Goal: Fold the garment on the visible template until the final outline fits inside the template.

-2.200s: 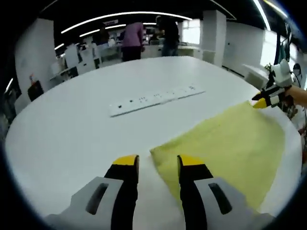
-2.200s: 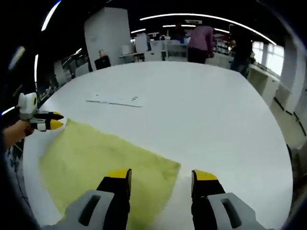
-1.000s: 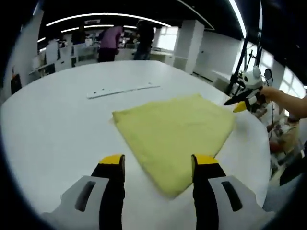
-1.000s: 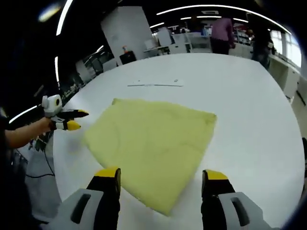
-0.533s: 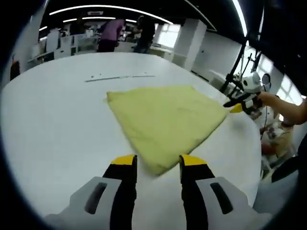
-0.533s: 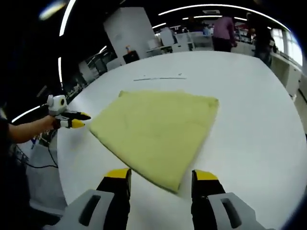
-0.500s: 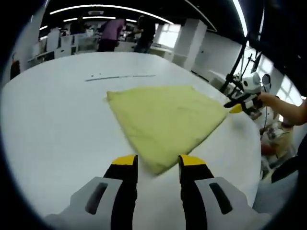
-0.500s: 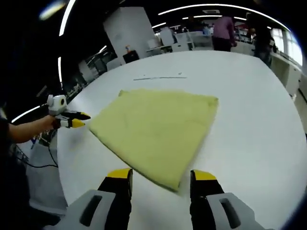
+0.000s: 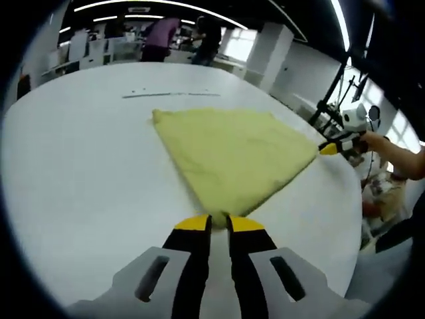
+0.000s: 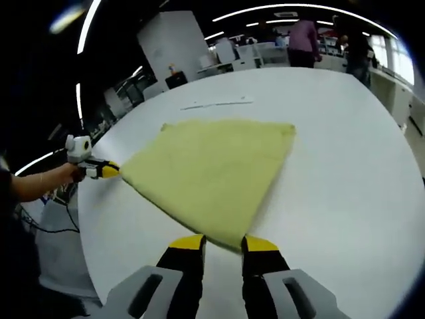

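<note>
Here, plain unlabelled yellow garment (image 9: 232, 156).

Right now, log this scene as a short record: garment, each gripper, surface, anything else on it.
garment: yellow cloth, spread flat, roughly four-cornered
left gripper: jaws nearly shut at the cloth's near corner
right gripper: jaws nearly shut at the opposite corner; grip cannot be confirmed
surface: white round table
other item: thin white strip beyond the cloth
background: people standing at far desks
</note>
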`<state>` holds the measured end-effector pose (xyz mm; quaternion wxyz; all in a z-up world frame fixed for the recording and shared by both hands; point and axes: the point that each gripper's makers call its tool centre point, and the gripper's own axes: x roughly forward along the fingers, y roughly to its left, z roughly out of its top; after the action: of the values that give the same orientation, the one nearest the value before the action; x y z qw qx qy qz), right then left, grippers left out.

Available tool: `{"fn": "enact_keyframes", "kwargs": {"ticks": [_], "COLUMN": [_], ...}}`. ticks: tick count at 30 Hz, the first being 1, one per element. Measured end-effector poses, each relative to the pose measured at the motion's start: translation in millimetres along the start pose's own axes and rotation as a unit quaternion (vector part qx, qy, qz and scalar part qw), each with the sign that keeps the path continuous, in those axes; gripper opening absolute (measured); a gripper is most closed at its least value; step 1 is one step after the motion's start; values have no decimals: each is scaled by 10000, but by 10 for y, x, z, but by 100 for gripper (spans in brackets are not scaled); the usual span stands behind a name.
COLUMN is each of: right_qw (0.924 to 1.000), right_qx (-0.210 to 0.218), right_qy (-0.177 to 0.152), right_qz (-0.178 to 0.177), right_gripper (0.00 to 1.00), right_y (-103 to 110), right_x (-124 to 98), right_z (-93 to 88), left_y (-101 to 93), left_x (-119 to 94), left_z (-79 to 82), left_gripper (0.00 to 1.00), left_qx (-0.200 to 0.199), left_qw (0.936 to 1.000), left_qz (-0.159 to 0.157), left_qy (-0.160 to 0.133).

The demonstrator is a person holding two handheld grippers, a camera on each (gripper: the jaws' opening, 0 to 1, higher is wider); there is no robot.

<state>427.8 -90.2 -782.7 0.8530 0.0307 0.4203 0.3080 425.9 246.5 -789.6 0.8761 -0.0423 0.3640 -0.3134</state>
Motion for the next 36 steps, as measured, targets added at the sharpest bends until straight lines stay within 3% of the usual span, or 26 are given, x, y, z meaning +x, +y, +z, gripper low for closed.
{"fn": "enact_keyframes", "kwargs": {"ticks": [10,36], "right_qw": [9999,9985], "right_qx": [-47,-500], "right_qy": [-87,36], "right_qz": [-126,-226], "right_gripper": [0,0], "right_y": [-44,-97], "right_x": [-2,-48], "right_z": [1,-132], "left_y": [2,-8], "left_x": [11,-65], "left_z": [-16,-119], "left_gripper": [1,0], "left_qx": [-213,755], "left_qw": [9997,9964], "left_qz": [-8,290], "left_qy": [-93,247]}}
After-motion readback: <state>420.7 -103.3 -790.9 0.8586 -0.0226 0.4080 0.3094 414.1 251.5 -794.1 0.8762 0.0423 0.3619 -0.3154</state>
